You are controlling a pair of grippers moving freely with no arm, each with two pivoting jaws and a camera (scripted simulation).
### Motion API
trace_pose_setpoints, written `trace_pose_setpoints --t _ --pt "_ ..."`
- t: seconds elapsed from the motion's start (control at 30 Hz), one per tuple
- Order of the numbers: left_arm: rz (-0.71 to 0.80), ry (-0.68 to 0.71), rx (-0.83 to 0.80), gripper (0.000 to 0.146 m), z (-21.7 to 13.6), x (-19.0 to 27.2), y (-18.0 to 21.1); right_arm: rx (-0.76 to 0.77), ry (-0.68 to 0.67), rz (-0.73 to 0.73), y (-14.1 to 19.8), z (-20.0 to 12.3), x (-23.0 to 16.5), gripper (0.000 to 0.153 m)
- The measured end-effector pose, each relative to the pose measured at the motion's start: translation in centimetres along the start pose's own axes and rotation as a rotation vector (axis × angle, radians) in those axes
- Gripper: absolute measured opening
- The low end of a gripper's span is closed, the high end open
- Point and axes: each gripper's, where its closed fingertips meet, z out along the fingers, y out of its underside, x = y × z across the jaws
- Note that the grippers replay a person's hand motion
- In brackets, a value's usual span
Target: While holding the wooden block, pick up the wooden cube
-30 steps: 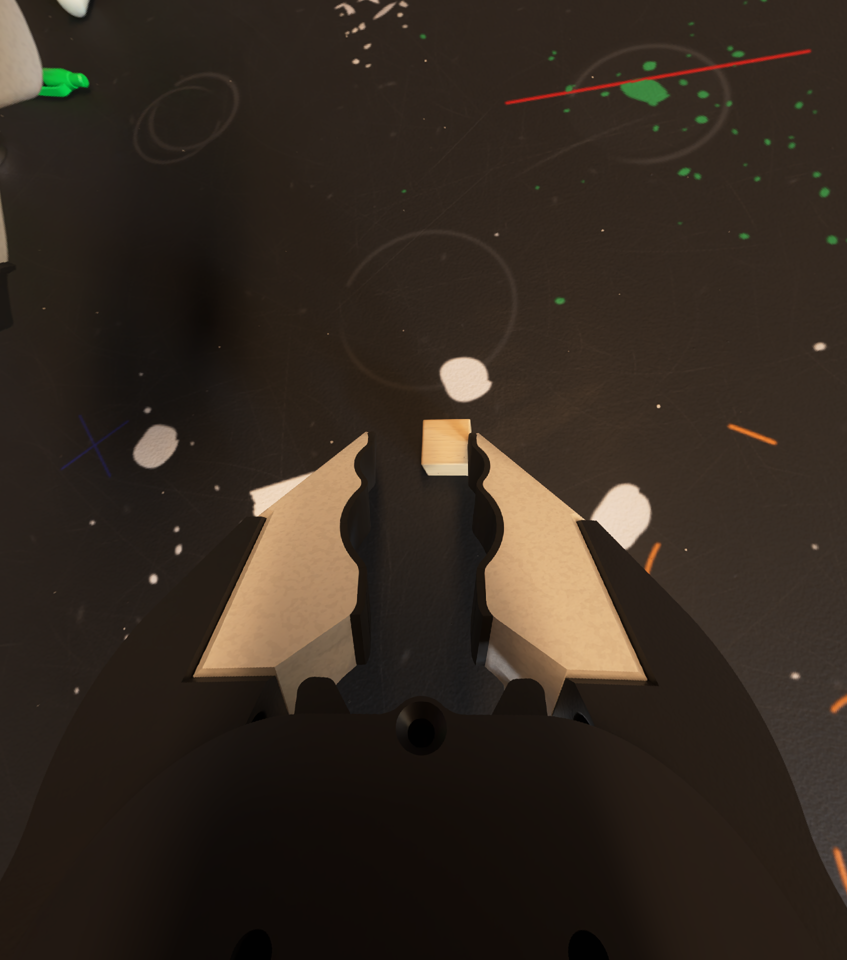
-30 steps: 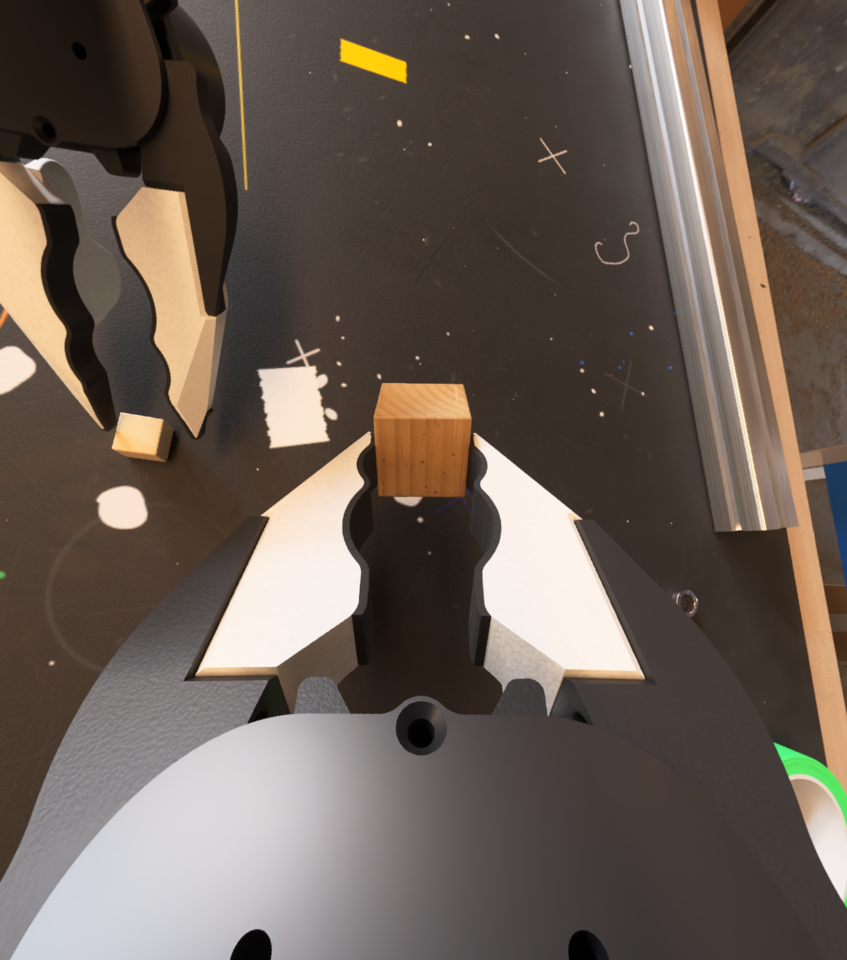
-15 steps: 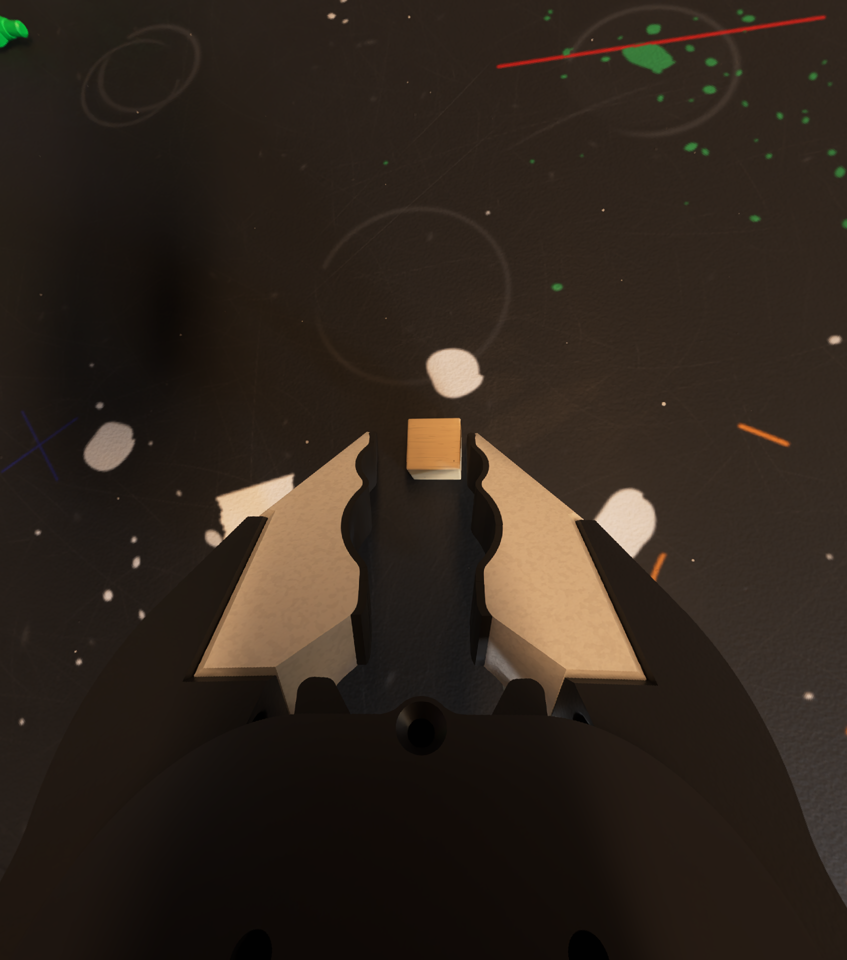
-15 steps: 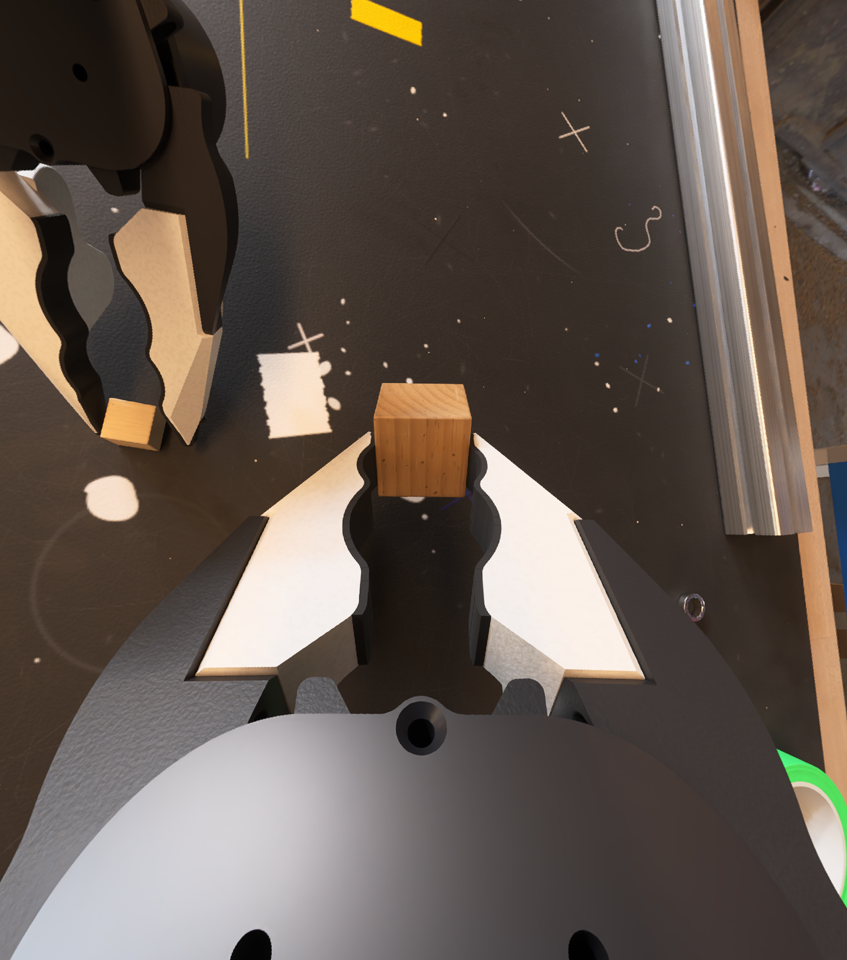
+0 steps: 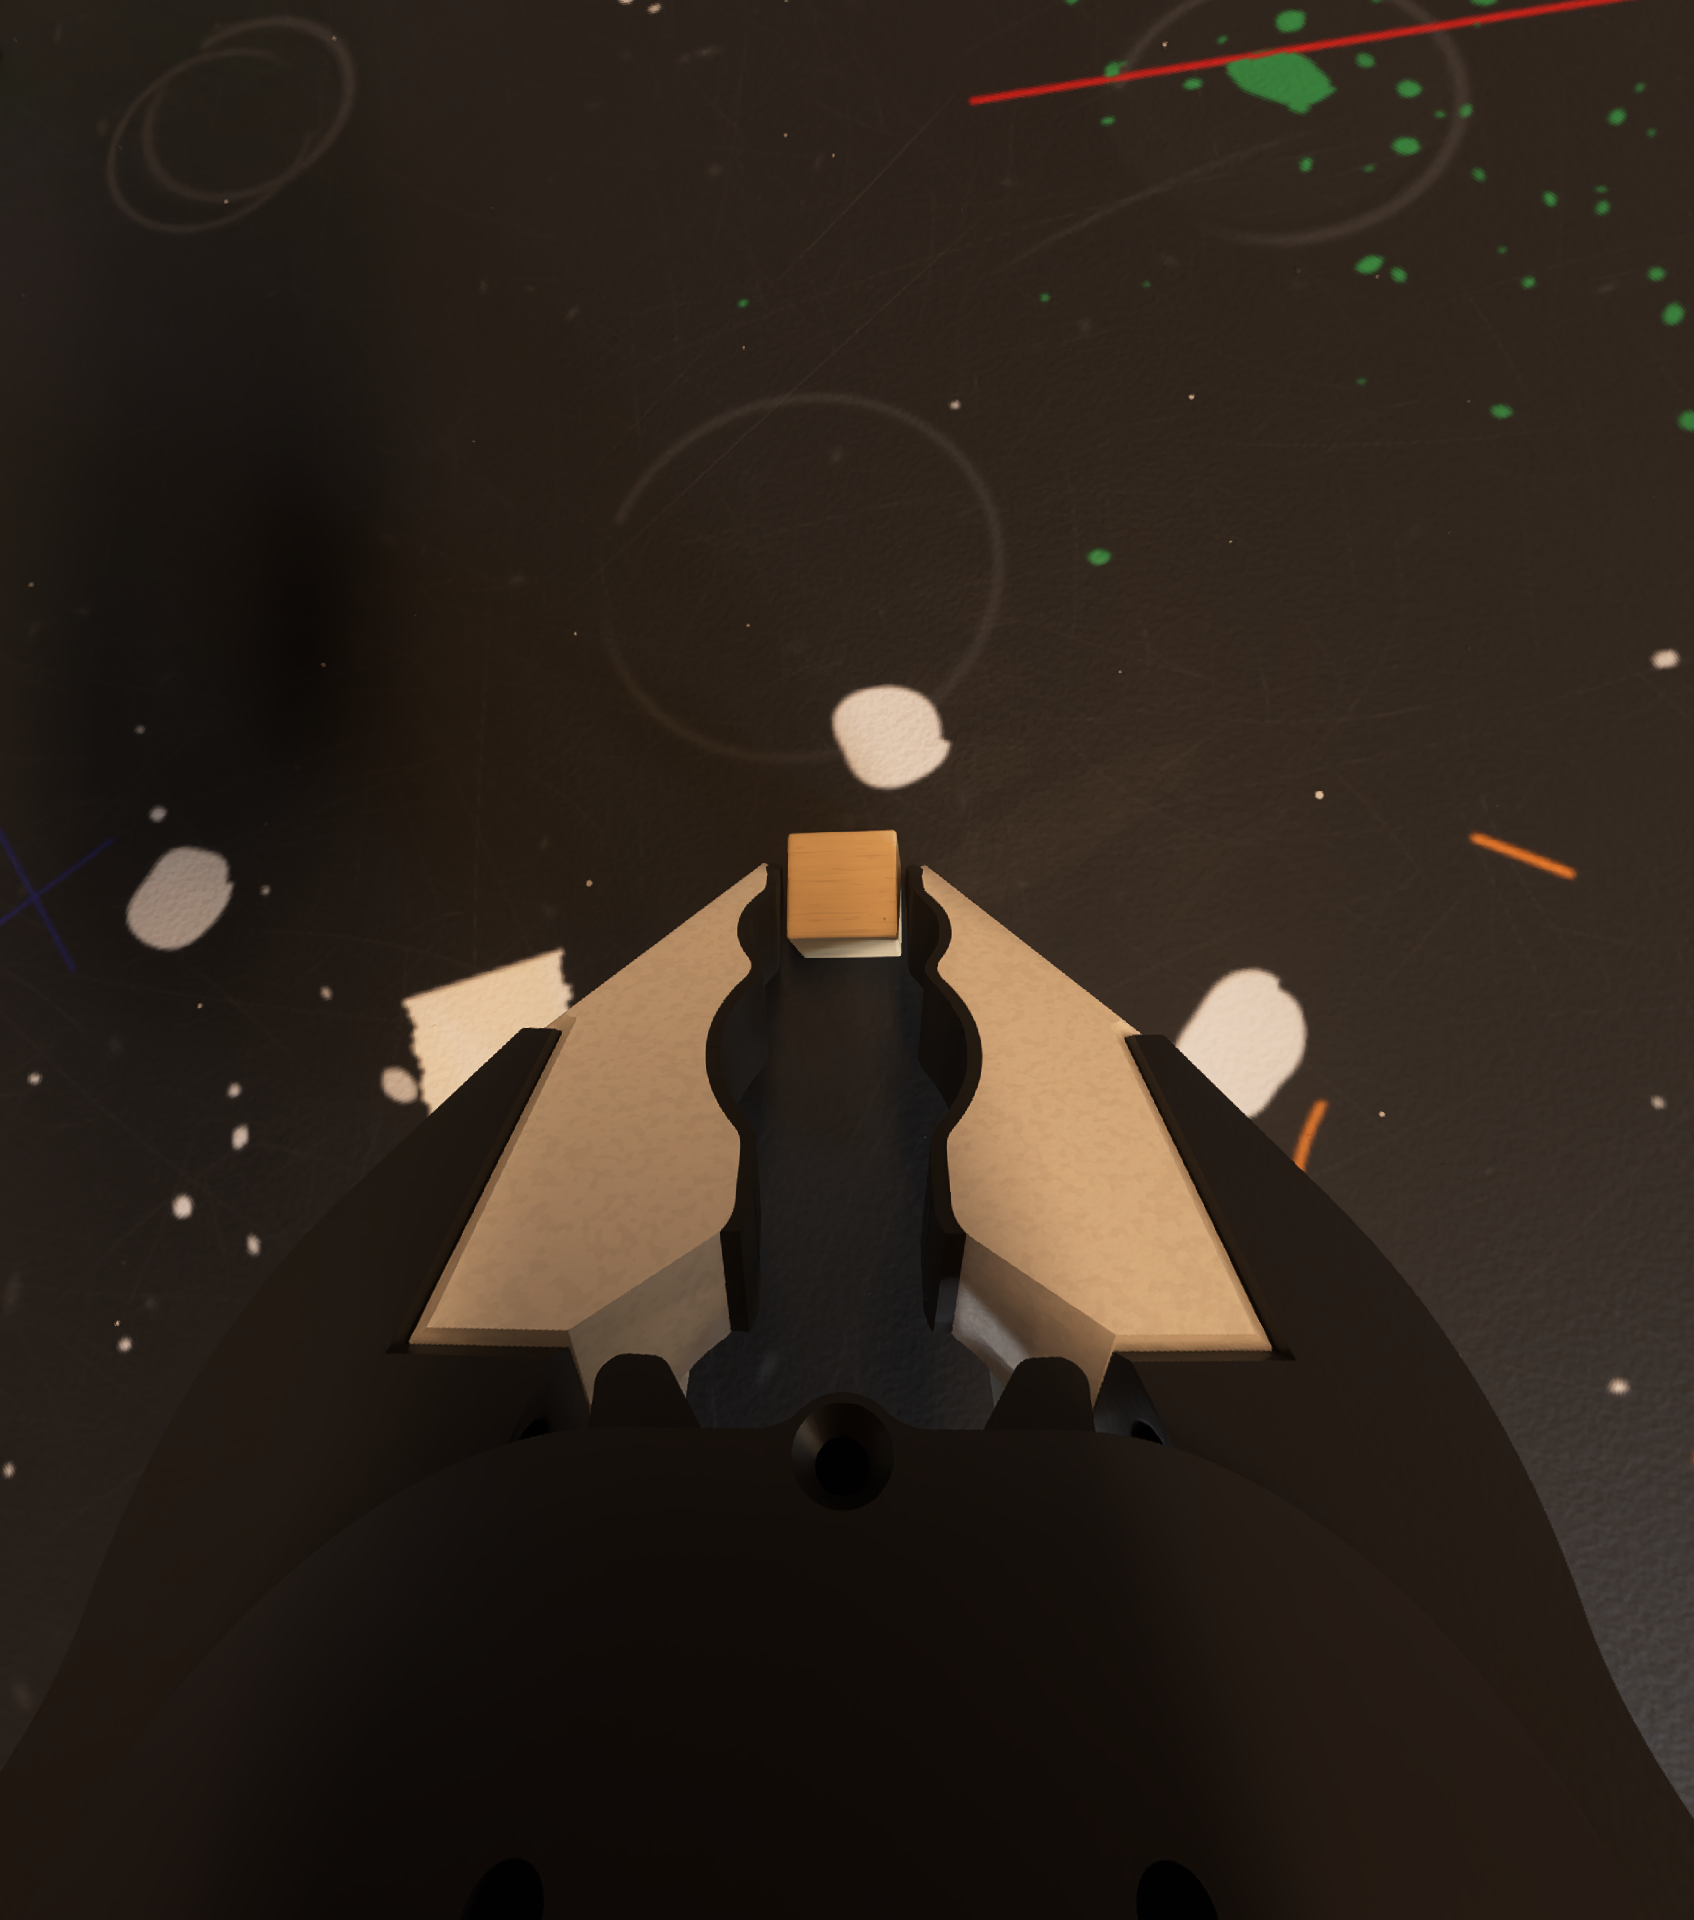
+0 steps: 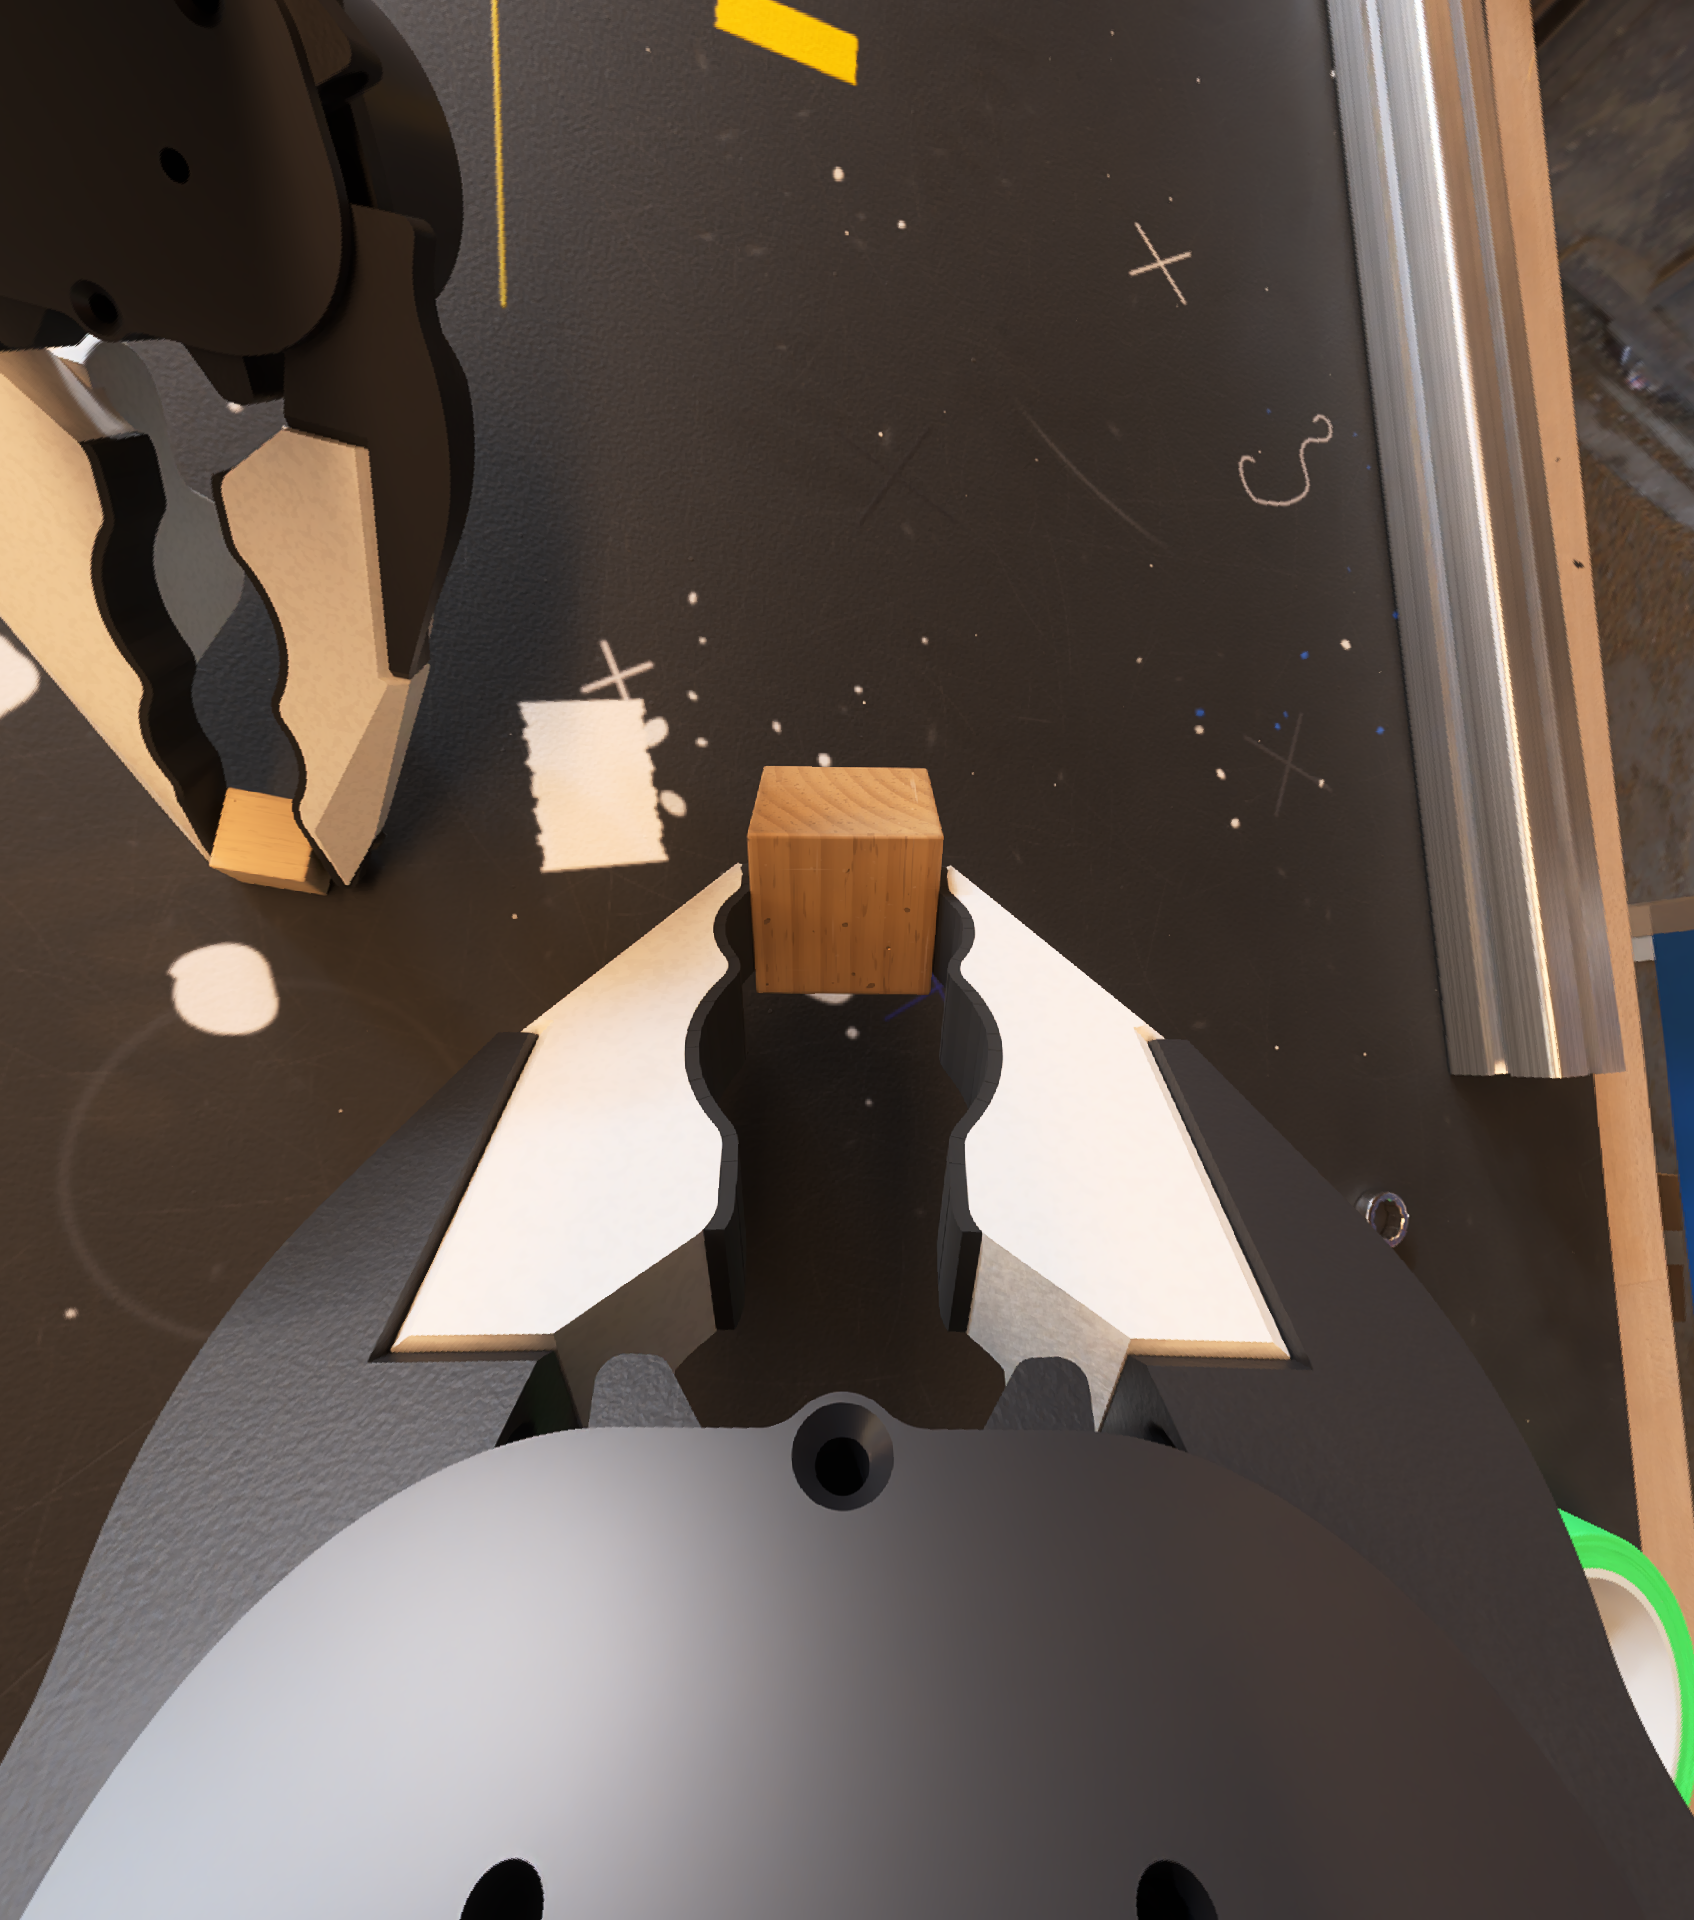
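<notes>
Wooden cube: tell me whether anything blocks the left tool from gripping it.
Nothing visible does. The wooden cube already sits between the left tool fingertips, with only bare dark table around.

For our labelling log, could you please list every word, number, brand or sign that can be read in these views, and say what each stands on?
No printed label or brand shows on the wooden block or the wooden cube.
White hand-drawn scribble on the dark table top, beside the aluminium rail: writing, which I will not transcribe.
Chalk crosses: plain marks, no text.
</notes>
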Motion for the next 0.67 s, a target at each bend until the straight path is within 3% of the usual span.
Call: trace_pose_setpoints --t 0.43,0.67 --pt "0.002 0.002 -0.004 0.021 -0.1 0.1 0.1 0.008 0.004 -0.011 -0.3 -0.4 -0.1 0.033" --pt "0.008 -0.071 0.052 0.021 -1.1 -1.1 -0.9 0.038 0.005 -0.012 -1.0 -0.9 -0.2 0.033"
